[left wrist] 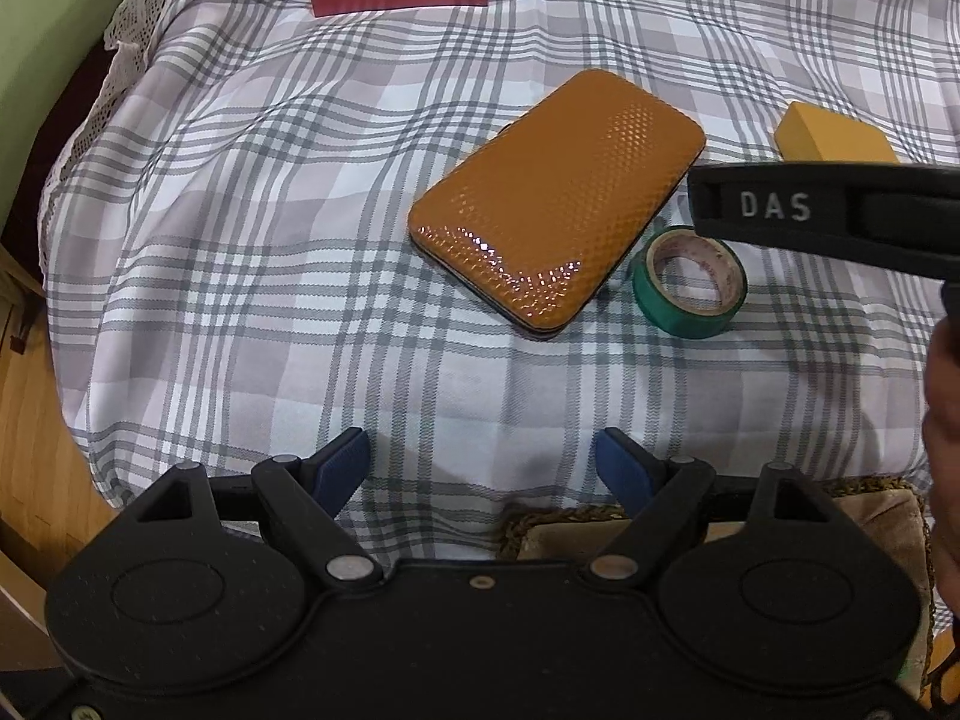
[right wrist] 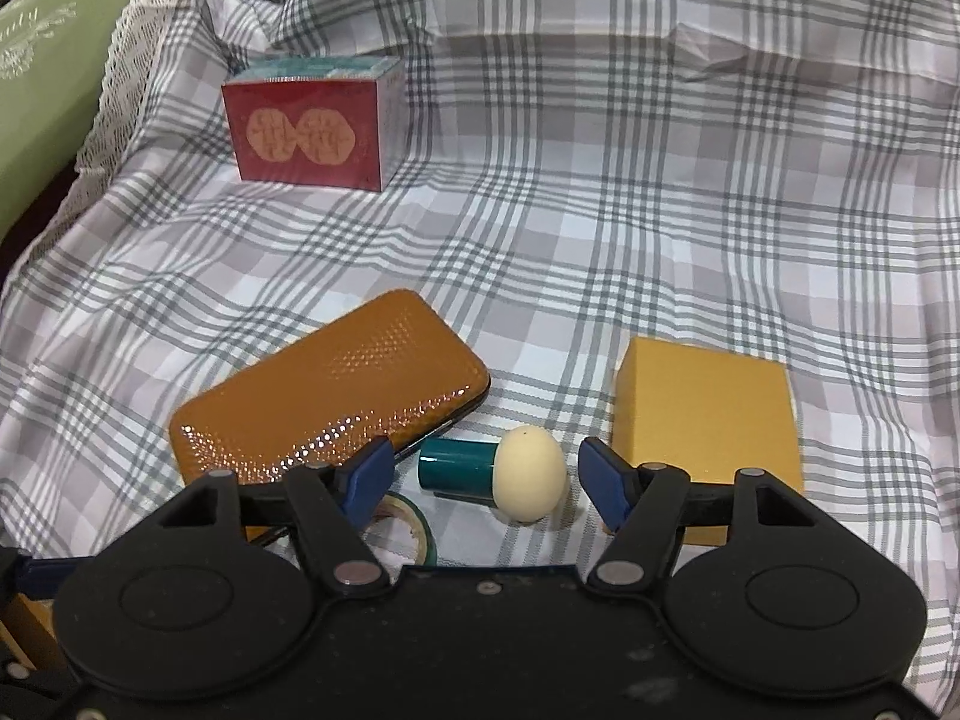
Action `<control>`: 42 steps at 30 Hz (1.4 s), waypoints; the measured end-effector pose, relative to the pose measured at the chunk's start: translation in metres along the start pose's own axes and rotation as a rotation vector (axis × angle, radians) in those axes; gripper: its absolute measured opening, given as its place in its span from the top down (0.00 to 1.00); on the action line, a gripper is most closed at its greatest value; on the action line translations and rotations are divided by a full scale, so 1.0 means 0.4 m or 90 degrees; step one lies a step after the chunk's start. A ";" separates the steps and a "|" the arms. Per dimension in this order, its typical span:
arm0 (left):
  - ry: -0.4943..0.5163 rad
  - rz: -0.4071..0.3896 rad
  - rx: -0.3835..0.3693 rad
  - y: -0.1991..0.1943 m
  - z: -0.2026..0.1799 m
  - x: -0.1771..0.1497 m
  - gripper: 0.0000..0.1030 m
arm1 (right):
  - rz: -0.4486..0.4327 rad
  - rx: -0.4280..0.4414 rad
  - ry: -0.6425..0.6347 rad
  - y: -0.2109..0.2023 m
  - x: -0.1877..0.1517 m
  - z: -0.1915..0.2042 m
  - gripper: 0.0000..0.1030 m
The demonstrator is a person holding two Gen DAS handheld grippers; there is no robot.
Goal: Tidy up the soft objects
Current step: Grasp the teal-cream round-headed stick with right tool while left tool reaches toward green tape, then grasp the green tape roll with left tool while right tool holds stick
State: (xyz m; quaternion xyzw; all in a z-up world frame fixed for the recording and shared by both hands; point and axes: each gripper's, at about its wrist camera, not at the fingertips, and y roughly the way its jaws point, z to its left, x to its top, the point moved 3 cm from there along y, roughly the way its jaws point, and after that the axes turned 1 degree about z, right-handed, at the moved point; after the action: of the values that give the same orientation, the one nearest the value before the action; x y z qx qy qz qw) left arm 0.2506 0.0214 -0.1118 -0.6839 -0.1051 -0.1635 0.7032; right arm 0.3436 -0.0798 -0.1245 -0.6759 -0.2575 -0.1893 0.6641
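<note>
A cream egg-shaped puff (right wrist: 531,480) on a teal handle (right wrist: 456,468) lies on the checked cloth (right wrist: 600,210). It sits between the blue fingertips of my right gripper (right wrist: 486,453), which is open, with a gap on each side. A yellow sponge block (right wrist: 708,414) stands just right of that gripper, also seen in the left wrist view as the sponge block (left wrist: 834,135). My left gripper (left wrist: 480,444) hangs open over bare cloth, with nothing between its fingers. The right gripper's black body (left wrist: 840,210) crosses the left wrist view and hides the puff there.
A glossy orange case (left wrist: 558,198) lies mid-cloth beside a green tape roll (left wrist: 690,282). A red box (right wrist: 306,132) stands at the back left. A woven basket (left wrist: 600,525) shows under the left gripper. A hand (left wrist: 942,450) is at the right edge. The cloth drops off left to wooden floor (left wrist: 36,420).
</note>
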 end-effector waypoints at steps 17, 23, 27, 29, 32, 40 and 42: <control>-0.002 -0.014 0.007 -0.019 0.007 0.002 0.23 | -0.014 -0.011 -0.006 -0.012 -0.006 -0.009 0.46; 0.006 -0.035 -0.004 -0.035 -0.018 0.021 0.23 | -0.047 0.001 0.033 -0.114 -0.018 -0.065 0.46; 0.015 -0.043 -0.020 -0.035 -0.053 0.037 0.23 | -0.047 -0.007 0.061 -0.164 -0.058 -0.116 0.45; 0.019 -0.044 -0.034 -0.033 -0.073 0.046 0.23 | -0.045 -0.018 0.069 -0.177 -0.079 -0.137 0.45; 0.020 -0.047 -0.057 -0.030 -0.101 0.063 0.23 | -0.044 -0.041 0.082 -0.192 -0.107 -0.166 0.45; 0.009 -0.055 -0.062 -0.002 -0.151 0.110 0.24 | -0.021 -0.042 0.129 -0.181 -0.158 -0.221 0.45; 0.021 -0.062 -0.052 -0.001 -0.162 0.116 0.23 | -0.019 -0.040 0.136 -0.178 -0.163 -0.228 0.45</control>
State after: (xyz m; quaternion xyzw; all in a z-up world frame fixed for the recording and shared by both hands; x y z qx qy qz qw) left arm 0.2884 -0.0473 -0.0969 -0.7035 -0.1199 -0.2124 0.6675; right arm 0.2568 -0.1779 -0.1023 -0.6684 -0.1894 -0.2779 0.6634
